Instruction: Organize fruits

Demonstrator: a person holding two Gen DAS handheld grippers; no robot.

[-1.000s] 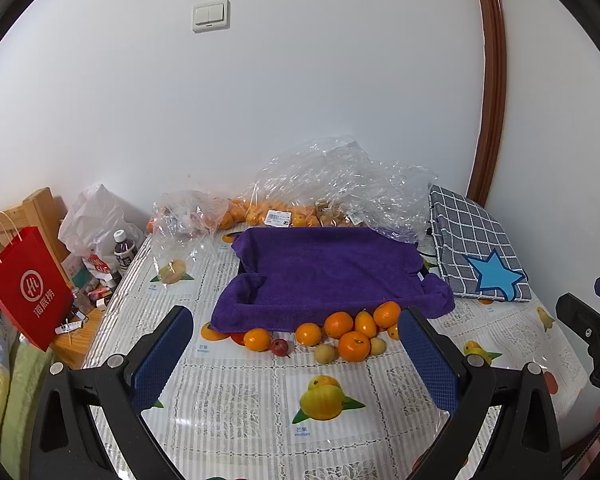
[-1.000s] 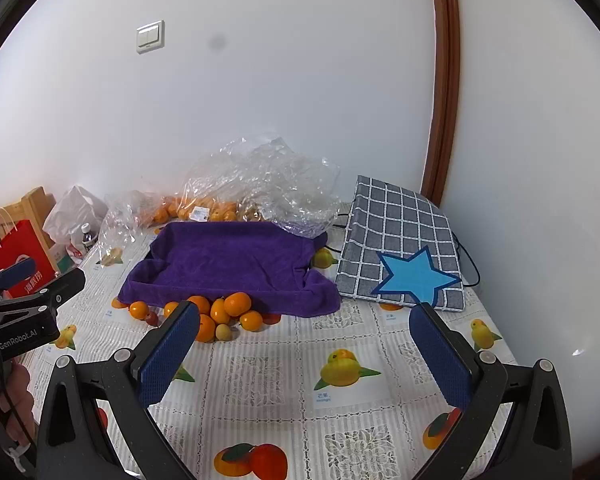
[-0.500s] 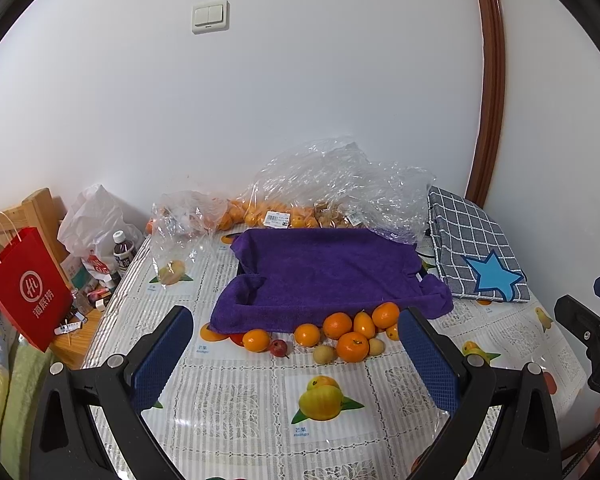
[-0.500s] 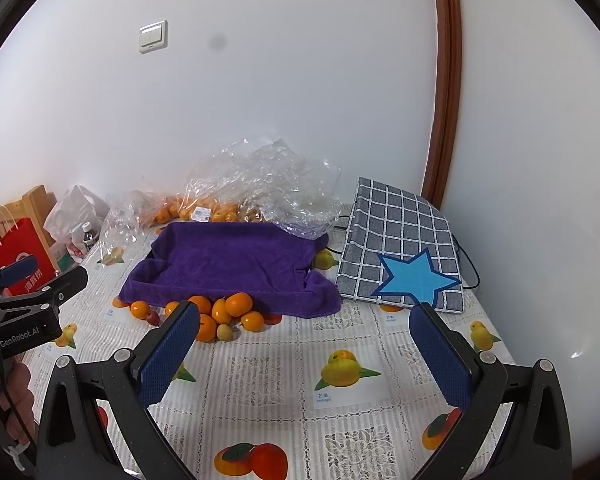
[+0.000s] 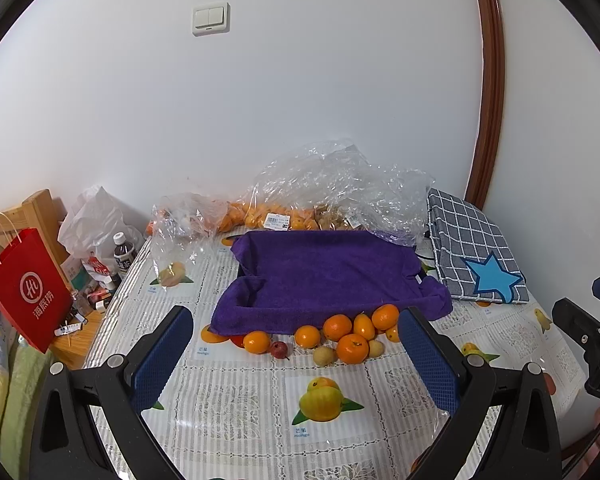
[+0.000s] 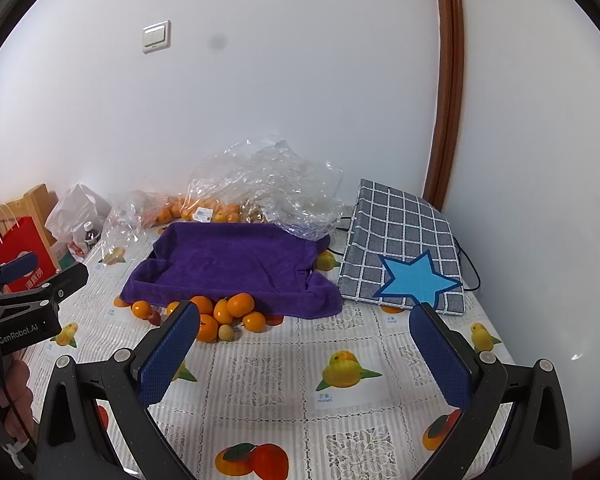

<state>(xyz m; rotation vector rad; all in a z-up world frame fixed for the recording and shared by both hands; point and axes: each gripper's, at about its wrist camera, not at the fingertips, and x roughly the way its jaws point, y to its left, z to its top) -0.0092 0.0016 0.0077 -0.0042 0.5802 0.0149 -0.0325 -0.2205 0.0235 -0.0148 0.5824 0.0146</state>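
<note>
Clearly we held both tools spread and empty — the left tool (image 5: 296, 352) faced the fruit pile (image 5: 336, 338) straight ahead, nearer than the right tool (image 6: 304, 344), from which it lay ahead-left by the purple towel (image 5: 328, 276).

Seven loose oranges (image 5: 352, 348), two pale round fruits (image 5: 325, 356) and one small red fruit (image 5: 279, 350) lie before one purple towel (image 5: 328, 276); one checked cushion (image 5: 472, 256), one red bag (image 5: 28, 288).

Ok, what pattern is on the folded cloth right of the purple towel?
Grey with a white grid and a blue star, clearest in the right wrist view: folded cloth.
</note>
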